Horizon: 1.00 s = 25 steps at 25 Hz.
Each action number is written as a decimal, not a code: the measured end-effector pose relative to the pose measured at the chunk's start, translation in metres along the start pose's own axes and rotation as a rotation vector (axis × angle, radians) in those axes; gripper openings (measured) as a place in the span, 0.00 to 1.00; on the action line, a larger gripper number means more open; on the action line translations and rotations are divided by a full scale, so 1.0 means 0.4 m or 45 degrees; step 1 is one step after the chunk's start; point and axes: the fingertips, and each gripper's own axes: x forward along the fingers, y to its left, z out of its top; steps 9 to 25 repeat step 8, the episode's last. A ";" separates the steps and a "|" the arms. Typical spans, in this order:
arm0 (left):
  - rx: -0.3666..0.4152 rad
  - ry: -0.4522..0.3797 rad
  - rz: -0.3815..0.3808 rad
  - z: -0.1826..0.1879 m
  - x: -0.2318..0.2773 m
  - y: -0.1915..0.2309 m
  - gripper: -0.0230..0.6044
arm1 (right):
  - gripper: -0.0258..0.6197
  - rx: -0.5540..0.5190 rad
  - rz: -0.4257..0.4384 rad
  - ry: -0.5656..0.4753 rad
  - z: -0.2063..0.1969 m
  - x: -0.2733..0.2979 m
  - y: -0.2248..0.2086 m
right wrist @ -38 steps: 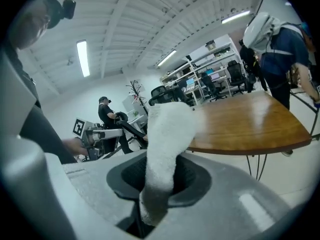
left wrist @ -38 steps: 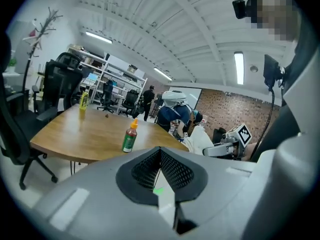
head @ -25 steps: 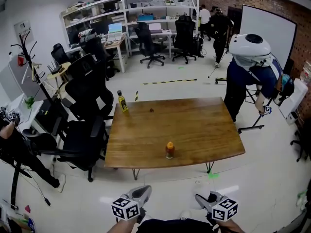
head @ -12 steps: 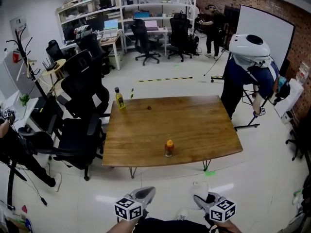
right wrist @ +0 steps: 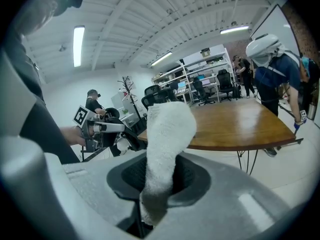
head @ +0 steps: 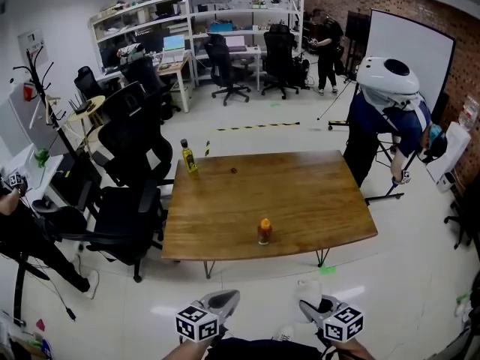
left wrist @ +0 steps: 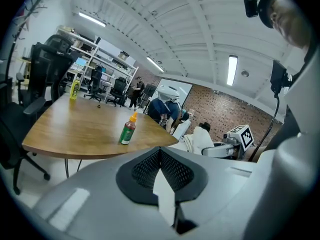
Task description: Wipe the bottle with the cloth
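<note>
A small bottle [head: 263, 231] with an orange cap and a green label stands upright near the front edge of the wooden table [head: 300, 193]. It also shows in the left gripper view as the bottle [left wrist: 128, 130]. My left gripper [left wrist: 162, 184] is shut with nothing in it, well short of the table. My right gripper [right wrist: 157, 184] is shut on a white cloth [right wrist: 167, 134] that sticks up out of its jaws. In the head view both the left gripper [head: 223, 301] and the right gripper [head: 314, 307] sit at the bottom edge, over the floor in front of the table.
A yellow bottle [head: 188, 157] stands at the table's far left corner. Black office chairs [head: 127, 208] crowd the table's left side. A person in a white helmet [head: 390, 103] bends over beside the table's far right corner. Desks and shelves [head: 225, 28] line the back.
Both grippers stay where they were at the bottom of the head view. The view has shifted slightly, and a person at the back of the room has walked a little.
</note>
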 end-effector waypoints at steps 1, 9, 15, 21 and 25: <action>0.003 0.001 -0.002 0.000 0.000 -0.001 0.06 | 0.15 -0.001 0.000 0.002 -0.002 0.000 0.000; 0.011 0.005 -0.013 0.008 0.002 -0.006 0.06 | 0.15 -0.013 -0.001 0.014 0.001 -0.003 0.002; 0.011 0.005 -0.013 0.008 0.002 -0.006 0.06 | 0.15 -0.013 -0.001 0.014 0.001 -0.003 0.002; 0.011 0.005 -0.013 0.008 0.002 -0.006 0.06 | 0.15 -0.013 -0.001 0.014 0.001 -0.003 0.002; 0.011 0.005 -0.013 0.008 0.002 -0.006 0.06 | 0.15 -0.013 -0.001 0.014 0.001 -0.003 0.002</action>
